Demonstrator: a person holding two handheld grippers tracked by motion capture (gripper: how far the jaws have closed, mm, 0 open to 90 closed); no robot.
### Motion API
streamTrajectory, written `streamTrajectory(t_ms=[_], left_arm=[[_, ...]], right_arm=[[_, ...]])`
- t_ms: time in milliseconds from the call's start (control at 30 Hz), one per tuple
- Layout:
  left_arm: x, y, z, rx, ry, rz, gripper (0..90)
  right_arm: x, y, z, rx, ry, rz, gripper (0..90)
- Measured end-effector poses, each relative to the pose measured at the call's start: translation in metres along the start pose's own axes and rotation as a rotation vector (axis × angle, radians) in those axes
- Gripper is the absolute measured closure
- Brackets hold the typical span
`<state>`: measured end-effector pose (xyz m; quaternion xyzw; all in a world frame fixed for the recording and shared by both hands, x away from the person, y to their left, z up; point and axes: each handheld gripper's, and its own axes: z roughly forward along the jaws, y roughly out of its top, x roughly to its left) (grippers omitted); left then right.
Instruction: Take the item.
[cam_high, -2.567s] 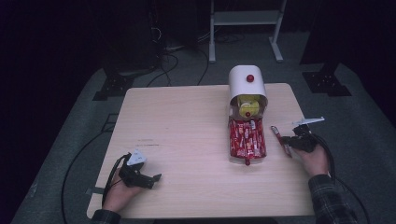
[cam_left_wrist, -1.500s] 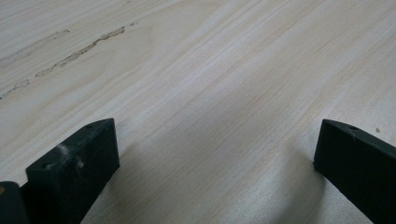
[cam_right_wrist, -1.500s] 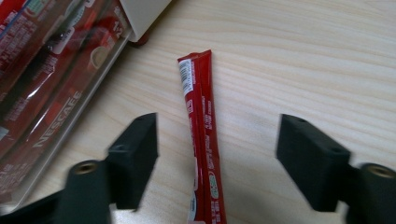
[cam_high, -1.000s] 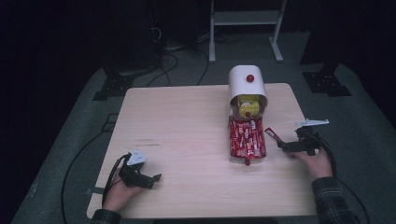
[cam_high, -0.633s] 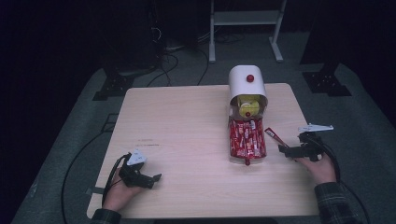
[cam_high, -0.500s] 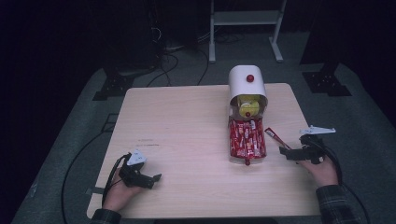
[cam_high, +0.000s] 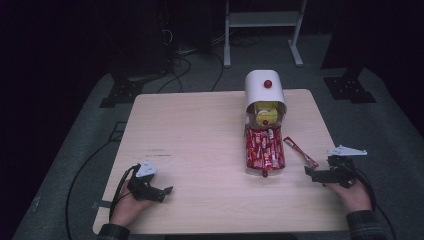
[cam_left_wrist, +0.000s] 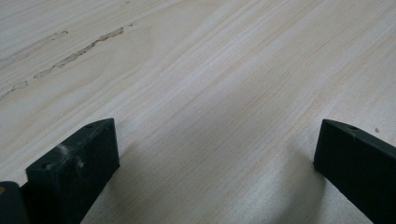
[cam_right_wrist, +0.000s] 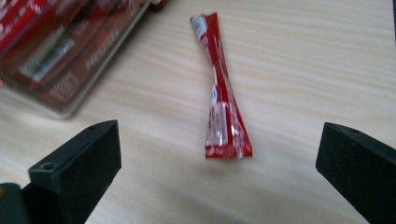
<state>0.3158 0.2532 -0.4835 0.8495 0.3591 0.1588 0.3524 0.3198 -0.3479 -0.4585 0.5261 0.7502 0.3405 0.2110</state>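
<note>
Two grippers resting wide apart, one red sachet lying loose

Item 1: right gripper (cam_high: 311, 173), sitting low at the right edge of the surface (cam_high: 200, 130), held by a hand (cam_high: 352, 192) coming in from the bottom with the forearm angling inward. Its fingers (cam_right_wrist: 74, 172) are standing wide open and pointing toward the sachet, touching nothing.

Item 2: red sachet (cam_right_wrist: 222, 112), lying flat and slightly twisted on the bare wood, between the open fingers' line of sight and just beside the tray. In the high view it (cam_high: 300, 152) is lying slantwise to the right of the tray. Its white printing is too blurred to read.

Item 3: clear tray (cam_high: 264, 150) of red sachets, sitting below a white dispenser (cam_high: 264, 92) bearing a red knob. Lettering is showing on the packs, illegible.

Item 4: left gripper (cam_high: 162, 192), lying near the front left corner, its hand (cam_high: 127, 207) cupping it from behind. Fingers (cam_left_wrist: 74, 163) are spread open over bare wood grain, well apart from everything else.
</note>
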Motion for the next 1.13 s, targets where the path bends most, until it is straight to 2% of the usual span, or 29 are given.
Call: streamTrajectory(t_ms=[400,733,1133], left_arm=[[0.000,0.000,0.000,0.000,0.000,0.000,0.0],[0.000,0.000,0.000,0.000,0.000,0.000,0.0],[0.000,0.000,0.000,0.001,0.000,0.000,0.0]], right_arm=[[-0.001,-0.025,-0.005,0.041,-0.024,-0.014,0.0],[0.001,-0.028,0.002,0.083,-0.034,-0.043,0.0],[0.000,-0.031,0.004,0.093,-0.021,-0.027,0.0]])
